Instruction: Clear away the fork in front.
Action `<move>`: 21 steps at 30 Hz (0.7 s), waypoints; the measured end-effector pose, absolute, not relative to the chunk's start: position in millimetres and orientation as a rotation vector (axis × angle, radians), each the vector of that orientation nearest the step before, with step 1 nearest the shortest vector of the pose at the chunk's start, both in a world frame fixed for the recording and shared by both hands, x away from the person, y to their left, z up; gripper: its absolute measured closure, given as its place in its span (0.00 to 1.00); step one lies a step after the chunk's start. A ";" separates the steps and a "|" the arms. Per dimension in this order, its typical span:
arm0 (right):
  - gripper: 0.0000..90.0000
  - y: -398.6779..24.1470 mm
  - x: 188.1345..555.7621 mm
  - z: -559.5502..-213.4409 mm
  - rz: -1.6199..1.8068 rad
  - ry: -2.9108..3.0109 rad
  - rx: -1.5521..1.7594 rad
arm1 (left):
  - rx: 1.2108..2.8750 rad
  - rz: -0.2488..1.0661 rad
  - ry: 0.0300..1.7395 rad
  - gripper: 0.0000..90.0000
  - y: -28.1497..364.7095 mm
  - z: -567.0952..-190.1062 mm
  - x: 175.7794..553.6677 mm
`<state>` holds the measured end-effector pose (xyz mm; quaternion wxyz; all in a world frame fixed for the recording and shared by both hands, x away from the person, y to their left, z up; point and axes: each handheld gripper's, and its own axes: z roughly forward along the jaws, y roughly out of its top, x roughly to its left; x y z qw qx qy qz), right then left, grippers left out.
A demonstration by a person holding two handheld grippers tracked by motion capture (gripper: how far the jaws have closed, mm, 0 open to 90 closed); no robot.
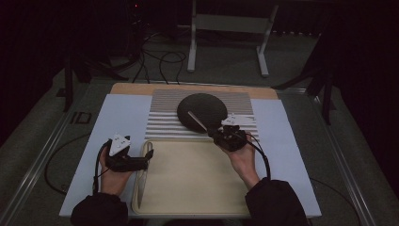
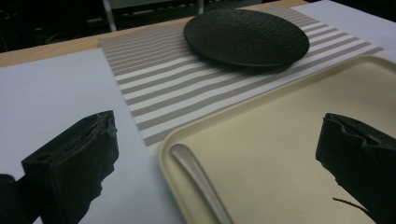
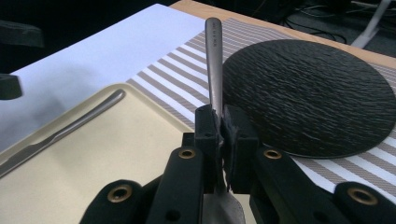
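Carrying a piece of cutlery (image 3: pixel 213 60) by its lower end, the right gripper (image 1: pixel 217 132) has its jaws clenched tight on the metal, the handle rising over the near edge of the black plate (image 1: pixel 202 111) on the striped mat (image 1: pixel 162 120). It looks like table setting: this piece seems bound for a spot beside the plate. To do it well, keep the grip firm, lower the handle until it lies flat on the mat just beside the plate, not on its rim, and only then let go. The left gripper (image 1: pixel 147 159) waits with jaws released and wide at the left edge of the beige tray (image 1: pixel 197 188), where a knife (image 2: pixel 198 179) lies along the rim; it seems the next thing to take.
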<state>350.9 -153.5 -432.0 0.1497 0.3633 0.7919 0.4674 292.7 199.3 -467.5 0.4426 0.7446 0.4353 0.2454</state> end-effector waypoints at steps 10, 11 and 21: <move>0.95 -145.3 342.5 -430.5 1.372 2.292 1.003 | 1.841 0.563 1.053 0.00 181.3 -464.7 301.8; 0.95 -143.5 340.5 -430.0 1.380 2.293 0.997 | 1.833 0.546 1.049 0.00 178.3 -464.1 303.7; 0.95 -137.4 334.2 -428.3 1.402 2.306 0.967 | 1.824 0.502 0.998 0.00 164.9 -462.4 310.8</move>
